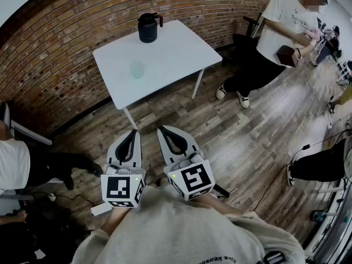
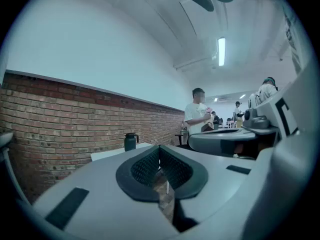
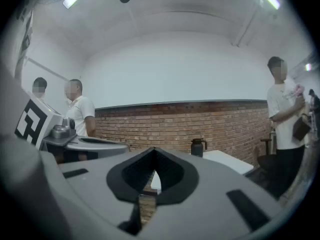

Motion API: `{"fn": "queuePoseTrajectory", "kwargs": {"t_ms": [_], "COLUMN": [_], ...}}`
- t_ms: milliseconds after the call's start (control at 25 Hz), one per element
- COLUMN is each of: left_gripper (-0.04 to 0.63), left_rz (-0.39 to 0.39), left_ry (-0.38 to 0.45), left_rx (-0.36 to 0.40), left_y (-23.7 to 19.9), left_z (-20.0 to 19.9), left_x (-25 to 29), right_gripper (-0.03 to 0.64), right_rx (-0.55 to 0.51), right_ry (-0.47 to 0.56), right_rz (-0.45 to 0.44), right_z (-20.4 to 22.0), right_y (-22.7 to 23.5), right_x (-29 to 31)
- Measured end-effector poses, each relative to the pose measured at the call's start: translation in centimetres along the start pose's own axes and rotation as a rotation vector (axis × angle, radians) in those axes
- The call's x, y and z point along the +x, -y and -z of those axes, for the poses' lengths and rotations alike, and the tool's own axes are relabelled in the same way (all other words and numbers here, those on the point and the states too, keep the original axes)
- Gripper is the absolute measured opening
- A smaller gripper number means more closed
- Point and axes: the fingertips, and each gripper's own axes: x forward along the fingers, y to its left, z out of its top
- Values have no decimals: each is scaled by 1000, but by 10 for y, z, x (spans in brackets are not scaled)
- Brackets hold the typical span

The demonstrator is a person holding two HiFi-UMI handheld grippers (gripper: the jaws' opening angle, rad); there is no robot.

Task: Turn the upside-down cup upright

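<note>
The left gripper (image 1: 132, 132) had its two dark ribbed pads (image 2: 147, 166) clenched together with nothing between them. The right gripper (image 1: 164, 128) was closed the same way, its pads (image 3: 135, 174) meeting along a thin seam and grasping nothing. Both were held level and side by side at the lower middle of the head view, a little apart from each other. Their tips pointed up the frame toward the white table (image 1: 176, 48) and hung over the plank floor (image 1: 236, 136), short of the table's near corner. Behind the jaws sat the left marker cube (image 1: 122, 190) and the right marker cube (image 1: 192, 179), close against the person's grey sleeves (image 1: 181, 230). The cup (image 1: 136, 69), pale green and translucent, stood on the left part of the table top, well apart from both grippers. It was too small to tell which end was up. A black carafe (image 1: 149, 27) with a handle stood at the table's upper edge, apart from the cup and near the brick wall (image 1: 66, 43). In each gripper view the carafe showed just above the closed jaws, with the bricks behind it. A person in a white T-shirt (image 1: 280, 26) stood at the upper right of the head view, and a seated person (image 1: 14, 164) showed at its left edge.
</note>
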Motion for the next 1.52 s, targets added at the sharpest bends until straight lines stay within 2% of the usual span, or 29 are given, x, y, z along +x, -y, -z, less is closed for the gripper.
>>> {"fn": "queuePoseTrajectory", "kwargs": {"t_ms": [680, 920, 1200, 1520], "left_gripper": [9, 9, 9, 9], "left_rz": [-35, -71, -67, -25], "left_ry": [2, -5, -3, -8], "left_rx": [-1, -15, -47, -68], "left_y": [12, -19, -50, -132], "left_z": [3, 7, 15, 21], "left_x": [2, 5, 26, 110], "right_gripper": [7, 8, 8, 7], "right_rx": [36, 53, 47, 15], "right_ry": [28, 22, -4, -29], "right_rz": [-3, 16, 34, 40], "right_z": [4, 7, 15, 21], "right_y": [22, 24, 30, 44], "right_x": [-9, 2, 41, 147]}}
